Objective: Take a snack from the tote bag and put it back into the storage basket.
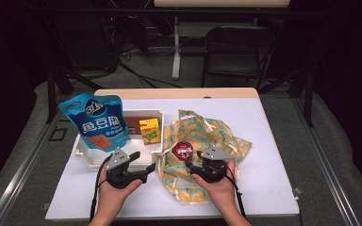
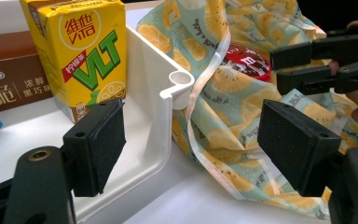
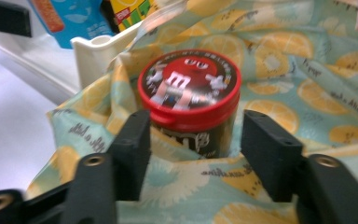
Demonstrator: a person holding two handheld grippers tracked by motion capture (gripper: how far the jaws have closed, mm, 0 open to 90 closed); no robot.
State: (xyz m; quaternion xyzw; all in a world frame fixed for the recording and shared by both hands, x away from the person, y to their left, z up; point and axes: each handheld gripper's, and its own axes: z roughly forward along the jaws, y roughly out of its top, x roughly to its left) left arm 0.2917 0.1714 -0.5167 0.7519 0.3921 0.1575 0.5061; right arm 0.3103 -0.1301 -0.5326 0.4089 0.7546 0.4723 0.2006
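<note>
Right gripper [image 1: 194,165] sits on the printed cloth [image 1: 217,134], jaws parted either side of the red-lidded candy tub [image 3: 189,100] — pads clear of its wall, not gripping, nothing held. The tub stands upright on the cloth, at about 9 o'clock of the cloth's middle, just beside the white tray [image 1: 156,113]. Left gripper [image 1: 143,168] rests on the counter [image 1: 273,155] at 6 o'clock of the tray, jaws open and empty, pointing toward 3 o'clock at the cloth. In the left gripper view its jaws straddle the tray's corner and the cloth's edge, touching neither. Inside the tray: yellow drink carton [image 2: 81,49] upright, brown box [image 2: 9,86] beside it, blue snack bag [image 1: 96,122] leaning at 9 o'clock.
</note>
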